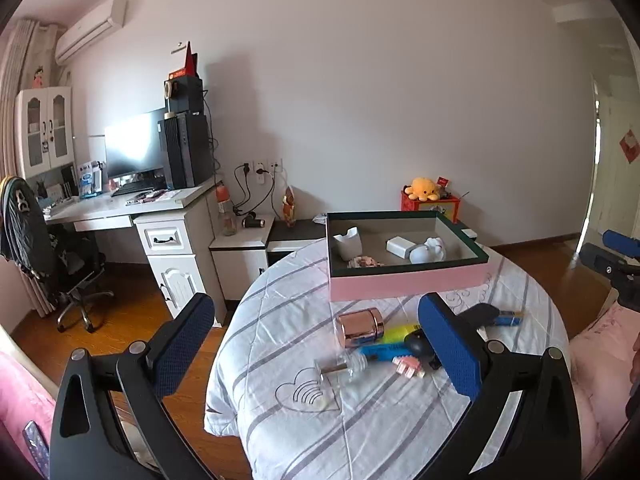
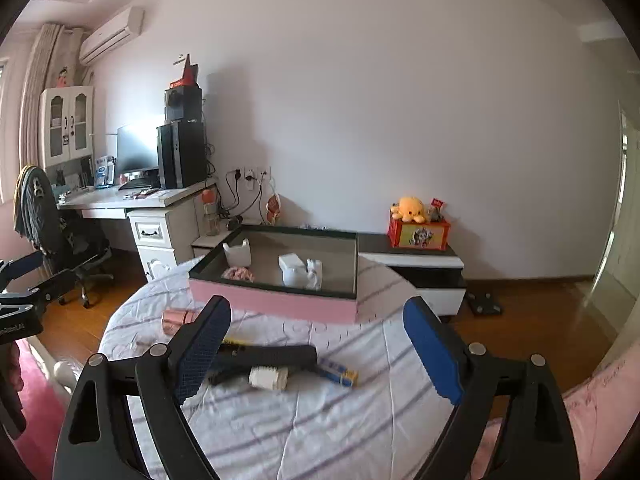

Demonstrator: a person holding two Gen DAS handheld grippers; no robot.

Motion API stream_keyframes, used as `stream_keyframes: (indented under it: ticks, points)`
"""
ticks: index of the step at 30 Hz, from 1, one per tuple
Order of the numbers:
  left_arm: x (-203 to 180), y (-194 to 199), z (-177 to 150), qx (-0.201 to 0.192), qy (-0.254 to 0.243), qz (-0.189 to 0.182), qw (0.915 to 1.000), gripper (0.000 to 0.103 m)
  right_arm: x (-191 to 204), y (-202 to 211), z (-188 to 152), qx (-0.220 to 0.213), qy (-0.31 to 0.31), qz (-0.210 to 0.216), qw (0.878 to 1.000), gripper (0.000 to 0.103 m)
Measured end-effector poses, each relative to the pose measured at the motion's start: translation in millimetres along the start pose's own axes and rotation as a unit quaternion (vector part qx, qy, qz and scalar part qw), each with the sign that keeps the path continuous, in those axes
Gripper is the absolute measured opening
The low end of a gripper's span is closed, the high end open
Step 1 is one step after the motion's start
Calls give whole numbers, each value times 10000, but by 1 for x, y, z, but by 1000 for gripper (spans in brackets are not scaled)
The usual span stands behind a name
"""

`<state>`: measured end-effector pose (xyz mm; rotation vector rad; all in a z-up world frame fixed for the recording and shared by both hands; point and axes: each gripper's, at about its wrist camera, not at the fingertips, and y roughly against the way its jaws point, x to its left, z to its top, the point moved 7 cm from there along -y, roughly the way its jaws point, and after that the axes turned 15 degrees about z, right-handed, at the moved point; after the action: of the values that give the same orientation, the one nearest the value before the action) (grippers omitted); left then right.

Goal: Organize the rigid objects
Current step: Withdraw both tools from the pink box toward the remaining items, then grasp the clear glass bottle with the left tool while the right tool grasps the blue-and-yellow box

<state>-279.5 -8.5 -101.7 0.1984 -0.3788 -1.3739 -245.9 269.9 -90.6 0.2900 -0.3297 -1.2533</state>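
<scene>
Both claws released, nothing between the pads: left gripper (image 1: 316, 344), right gripper (image 2: 316, 352). Loose items lie clustered on the quilt in front of the pink box (image 1: 408, 280): rose-gold jar (image 1: 361, 327), glass bottle (image 1: 348, 364), black tool (image 2: 266, 358). Risk: crowded pile, so a pad may nudge neighbours; the bottle may roll on soft bedding.

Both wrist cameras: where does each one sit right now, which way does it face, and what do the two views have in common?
Left wrist: rides the left gripper, looking forward and slightly down over the quilt-covered table at the pink box; its two open fingers frame the view, the right gripper at the right edge.
Right wrist: rides the right gripper, facing the same box from further right; own open fingers, the left gripper at the left edge.
Shared: box, table, rose-gold jar, desk, yellow plush.
</scene>
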Motion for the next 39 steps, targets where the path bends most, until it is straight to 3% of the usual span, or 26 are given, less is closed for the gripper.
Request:
stream_keyframes:
  ticks: [11,22,27,33,35,37,39]
  points:
    - [2,-17,-27,349,-129,127,9992,103,-12,-2,-24,229,-152,-181,9995,90]
    - [-31,-100,-96,1544,-370,-77,9873,103,-44,-53,-78,995,-537,-243,9933,90]
    - [-46,-126,-113,1857,-345,-281,9816,103,-60,-75,-100,1302,-674,-231,9889,90]
    - [-56,-151,-120,2004,-426,-199,9786,103,-76,-98,-116,1566,-794,-253,9841,90]
    - [-56,-156,-118,1883,-406,-140,9812,94,-81,-106,-119,1651,-818,-251,9826,90]
    - [-58,-160,-120,1932,-413,-241,9800,73,-86,-114,-122,1711,-829,-246,9815,90]
    - [-58,-160,-120,1886,-422,-321,9806,66,-88,-119,-122,1749,-818,-212,9809,90]
